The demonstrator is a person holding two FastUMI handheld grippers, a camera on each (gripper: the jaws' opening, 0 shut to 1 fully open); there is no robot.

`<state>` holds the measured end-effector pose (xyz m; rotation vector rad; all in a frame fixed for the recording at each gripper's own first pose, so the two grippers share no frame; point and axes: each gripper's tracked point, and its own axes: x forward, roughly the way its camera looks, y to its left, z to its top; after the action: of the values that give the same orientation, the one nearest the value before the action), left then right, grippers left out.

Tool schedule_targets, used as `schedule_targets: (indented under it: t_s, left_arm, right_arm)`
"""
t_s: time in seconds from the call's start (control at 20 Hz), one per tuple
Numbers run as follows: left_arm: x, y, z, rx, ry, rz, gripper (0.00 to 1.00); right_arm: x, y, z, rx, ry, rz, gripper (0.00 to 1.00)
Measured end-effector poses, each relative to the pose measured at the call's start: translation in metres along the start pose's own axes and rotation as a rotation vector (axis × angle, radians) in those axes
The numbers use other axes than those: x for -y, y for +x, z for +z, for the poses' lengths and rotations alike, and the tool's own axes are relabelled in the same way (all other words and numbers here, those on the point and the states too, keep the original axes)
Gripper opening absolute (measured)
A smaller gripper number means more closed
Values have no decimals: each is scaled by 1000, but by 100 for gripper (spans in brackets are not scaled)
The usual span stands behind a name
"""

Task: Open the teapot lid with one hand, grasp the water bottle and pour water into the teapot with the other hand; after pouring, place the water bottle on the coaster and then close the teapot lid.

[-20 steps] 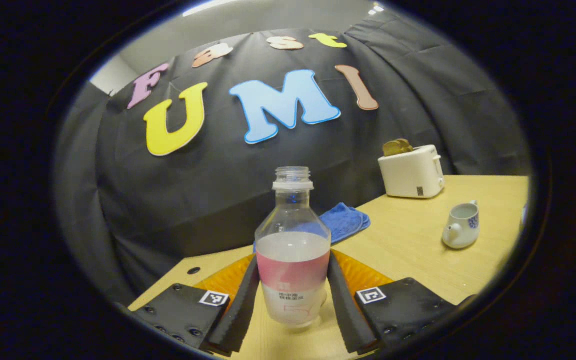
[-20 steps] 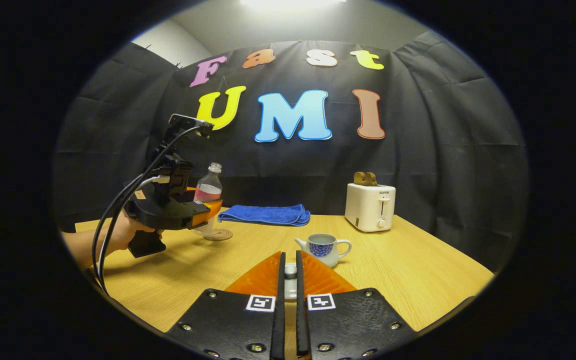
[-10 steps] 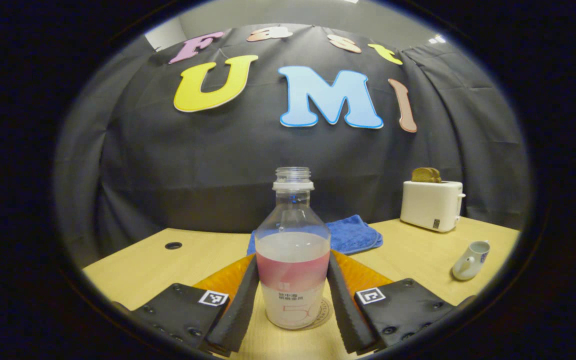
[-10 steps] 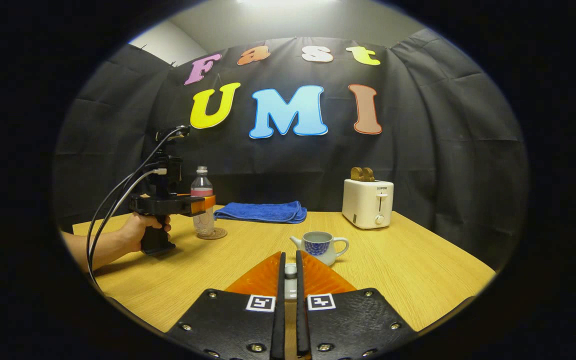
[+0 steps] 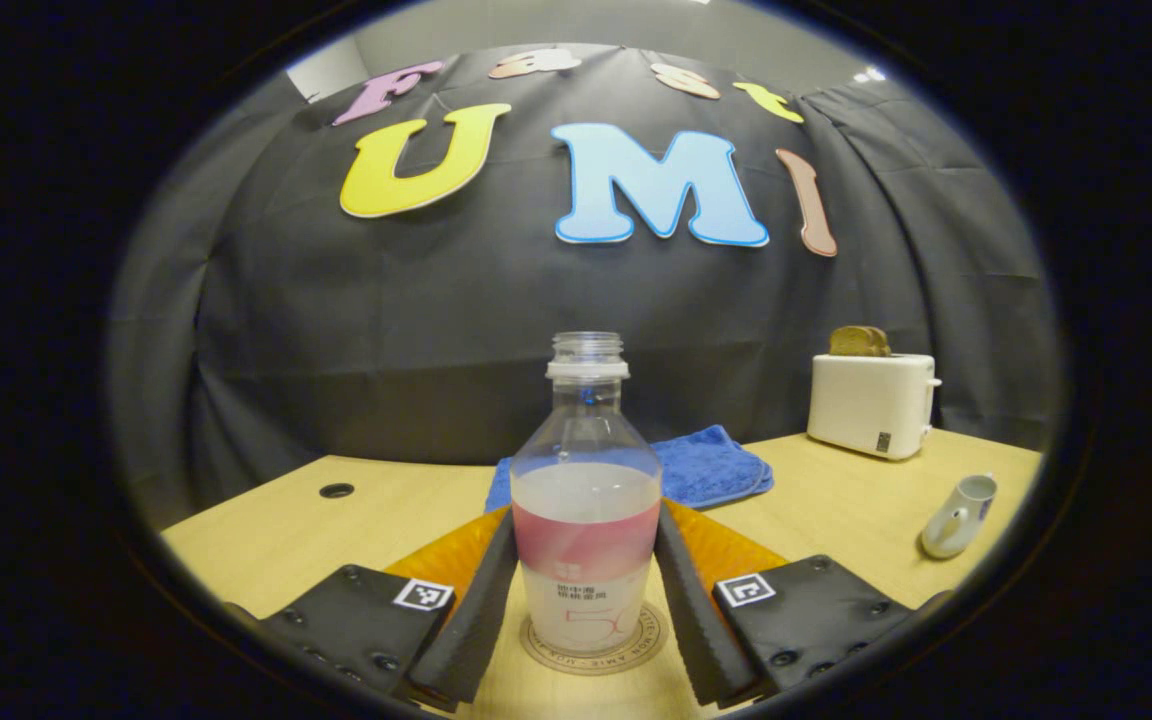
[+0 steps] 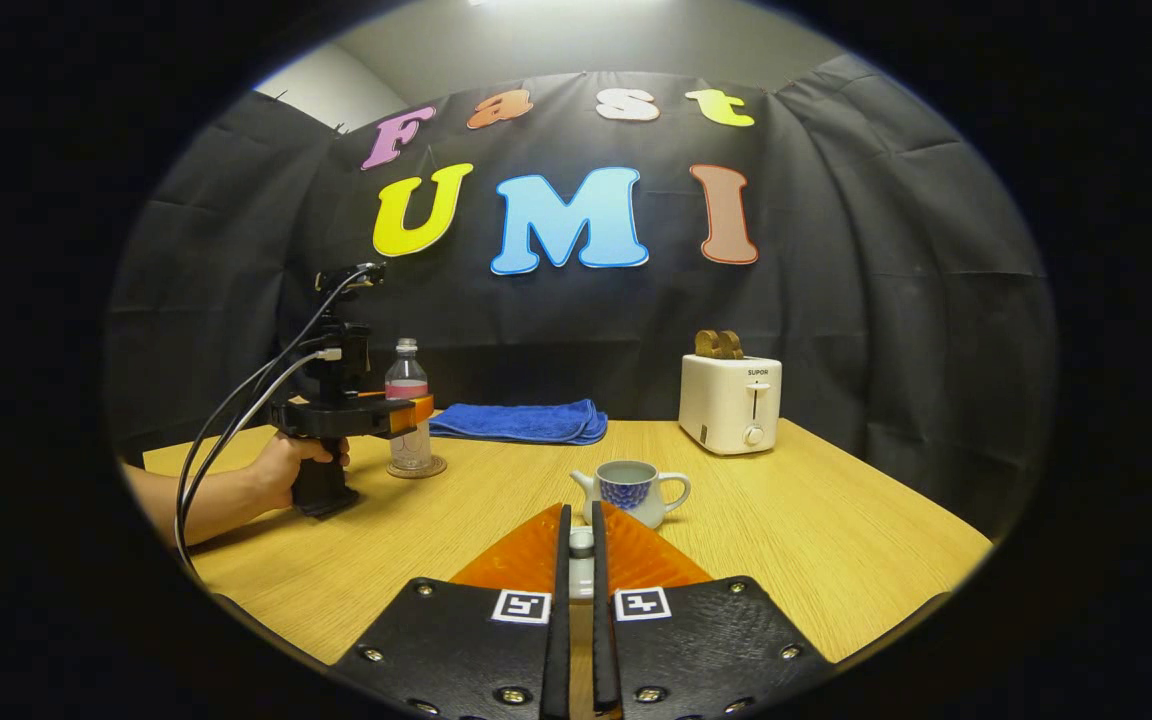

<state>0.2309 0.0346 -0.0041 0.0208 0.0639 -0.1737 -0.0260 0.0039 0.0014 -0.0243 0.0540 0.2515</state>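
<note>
Left gripper (image 5: 586,600) clamped on clear, capless plastic water bottle with pink label (image 5: 586,520), upright on round cork coaster (image 5: 593,645). Right gripper (image 6: 579,560) nearly closed, pinching small white teapot lid (image 6: 581,545). Beyond, open white-and-blue ceramic teapot (image 6: 633,491) on wooden table (image 6: 836,540).

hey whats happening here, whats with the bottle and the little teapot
A person holds a gripper in each hand. The left gripper has its jaws closed on the water bottle, which stands upright on the coaster. The right gripper pinches the small teapot lid. The teapot sits open on the table, so closing the lid is what remains.
</note>
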Motion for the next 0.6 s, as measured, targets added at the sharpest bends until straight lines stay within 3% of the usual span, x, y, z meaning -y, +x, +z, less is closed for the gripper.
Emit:
schedule_targets:
  t_s: [0.15,0.3,0.6]
  left_arm:
    - [-1,-2,-1,-2,5,12,89]
    - [-1,-6,-1,-9,27,27,100]
    - [-1,-23,8,6,6,34,100]
  right_arm:
    - [-1,-1,0,0,-4,1,9]
    - [-2,-1,2,3,-4,2,9]
    - [-2,-7,7,18,-6,4,9]
